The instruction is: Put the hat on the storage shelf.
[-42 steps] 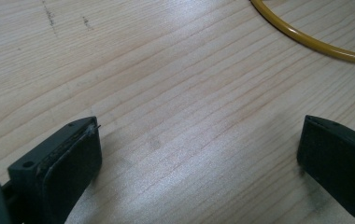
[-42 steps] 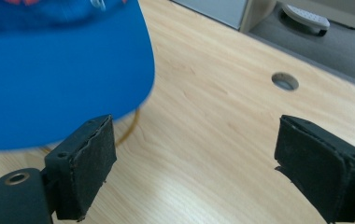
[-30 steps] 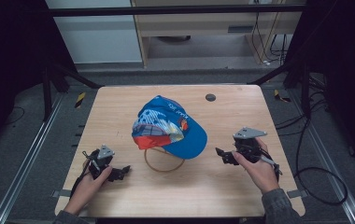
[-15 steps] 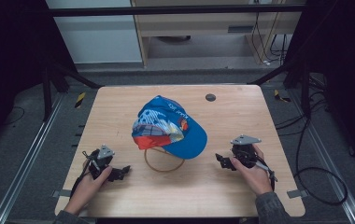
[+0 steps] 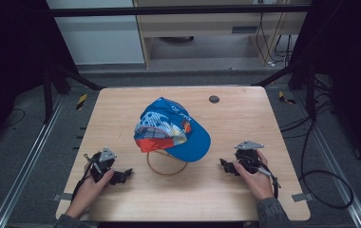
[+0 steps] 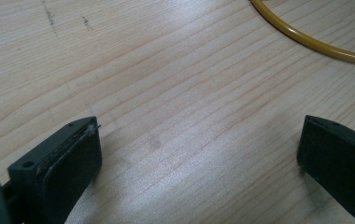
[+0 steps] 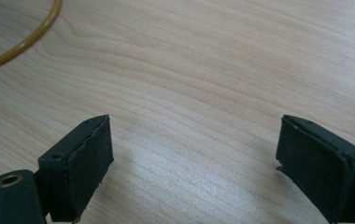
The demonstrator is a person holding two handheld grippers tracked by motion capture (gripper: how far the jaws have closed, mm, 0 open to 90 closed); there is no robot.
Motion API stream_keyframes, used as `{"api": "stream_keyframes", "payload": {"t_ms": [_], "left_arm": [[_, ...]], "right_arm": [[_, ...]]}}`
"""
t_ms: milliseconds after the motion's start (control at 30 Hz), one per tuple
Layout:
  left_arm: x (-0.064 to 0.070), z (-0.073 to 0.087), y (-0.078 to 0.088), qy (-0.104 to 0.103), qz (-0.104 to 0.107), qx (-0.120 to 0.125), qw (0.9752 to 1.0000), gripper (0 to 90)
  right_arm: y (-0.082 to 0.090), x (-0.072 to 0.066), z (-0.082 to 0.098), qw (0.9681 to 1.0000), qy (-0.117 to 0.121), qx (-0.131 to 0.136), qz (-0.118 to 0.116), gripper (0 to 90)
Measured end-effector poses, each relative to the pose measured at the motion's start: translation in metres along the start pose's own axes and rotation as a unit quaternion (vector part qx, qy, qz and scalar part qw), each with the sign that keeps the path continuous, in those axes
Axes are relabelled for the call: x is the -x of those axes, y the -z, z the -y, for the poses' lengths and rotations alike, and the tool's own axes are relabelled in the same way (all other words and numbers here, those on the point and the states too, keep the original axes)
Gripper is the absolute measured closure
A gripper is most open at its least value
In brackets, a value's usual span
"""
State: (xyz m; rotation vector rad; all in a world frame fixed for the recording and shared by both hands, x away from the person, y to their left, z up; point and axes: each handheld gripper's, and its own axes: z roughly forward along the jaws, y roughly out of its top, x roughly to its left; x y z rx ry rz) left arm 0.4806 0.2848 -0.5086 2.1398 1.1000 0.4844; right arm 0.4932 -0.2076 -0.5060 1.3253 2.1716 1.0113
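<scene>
A blue baseball cap (image 5: 171, 129) with a red, white and blue patterned front sits in the middle of the wooden table (image 5: 121, 109), propped on a yellow wire ring stand (image 5: 165, 167). My left gripper (image 5: 121, 175) rests low on the table at the front left, open, its jaws wide apart over bare wood (image 6: 199, 140). The ring stand's yellow rim (image 6: 306, 42) curves across the top right of the left gripper view. My right gripper (image 5: 226, 166) lies at the front right, open, nothing between its jaws (image 7: 194, 154). The ring's rim (image 7: 26, 42) shows at the top left there.
A small dark round insert (image 5: 213, 99) sits in the tabletop near the far edge. Cables (image 5: 321, 185) trail off the table's right side onto the floor. Metal rails (image 5: 36, 152) run along both sides of the table.
My right gripper has come down and slightly nearer to the front edge, settling on the table. The left gripper and the cap have stayed put.
</scene>
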Motion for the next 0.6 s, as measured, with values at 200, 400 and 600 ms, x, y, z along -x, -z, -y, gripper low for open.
{"api": "stream_keyframes", "payload": {"t_ms": [200,400,600], "left_arm": [[0.0,0.0,0.0,0.0,0.0,0.0,1.0,0.0],[0.0,0.0,0.0,0.0,0.0,0.0,1.0,0.0],[0.0,-0.0001,-0.0001,0.0,0.0,0.0,1.0,0.0]], "right_arm": [[-0.004,-0.0011,0.0033,0.9999,0.005,-0.007,0.011,10.7],[-0.0046,-0.0027,0.0033,0.9998,0.01,-0.01,0.016,9.9],[-0.0054,-0.003,0.0031,0.9996,0.003,-0.013,0.023,6.7]]}}
